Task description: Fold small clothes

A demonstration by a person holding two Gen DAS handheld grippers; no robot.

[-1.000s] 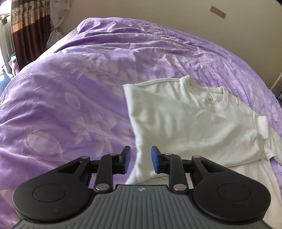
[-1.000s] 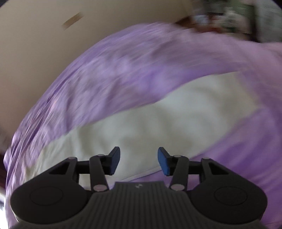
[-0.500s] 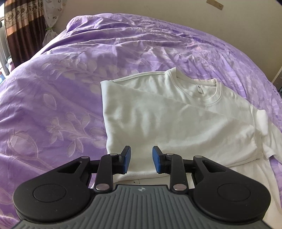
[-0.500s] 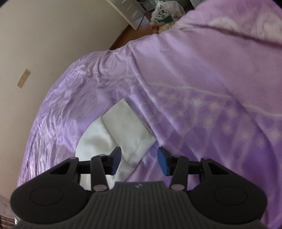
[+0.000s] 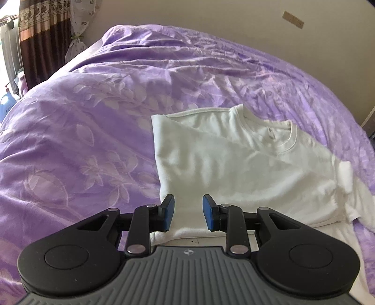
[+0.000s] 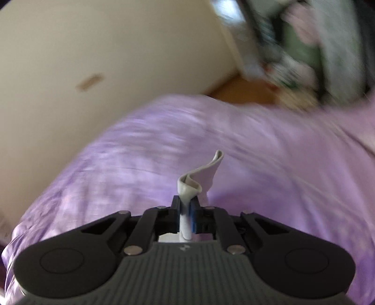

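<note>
A white T-shirt (image 5: 246, 162) lies partly folded on the purple bedspread (image 5: 93, 131), its round collar toward the far right and one side folded over the front. My left gripper (image 5: 186, 212) hovers over the shirt's near lower edge, its blue pads apart with nothing pressed between them. In the right wrist view, my right gripper (image 6: 185, 211) is shut on a strip of the white shirt fabric (image 6: 199, 178), which curls up past the fingertips above the bedspread (image 6: 257, 164). The picture there is motion-blurred.
A beige wall (image 5: 211, 21) runs behind the bed. Brown patterned curtains (image 5: 39, 42) hang at the far left. In the right wrist view, wooden floor (image 6: 236, 90) and blurred clutter (image 6: 304, 54) lie beyond the bed's far corner.
My right gripper closed on the white shirt fabric and lifted it, its view swinging up toward the wall. My left gripper shifted slightly over the shirt's lower edge, jaws unchanged.
</note>
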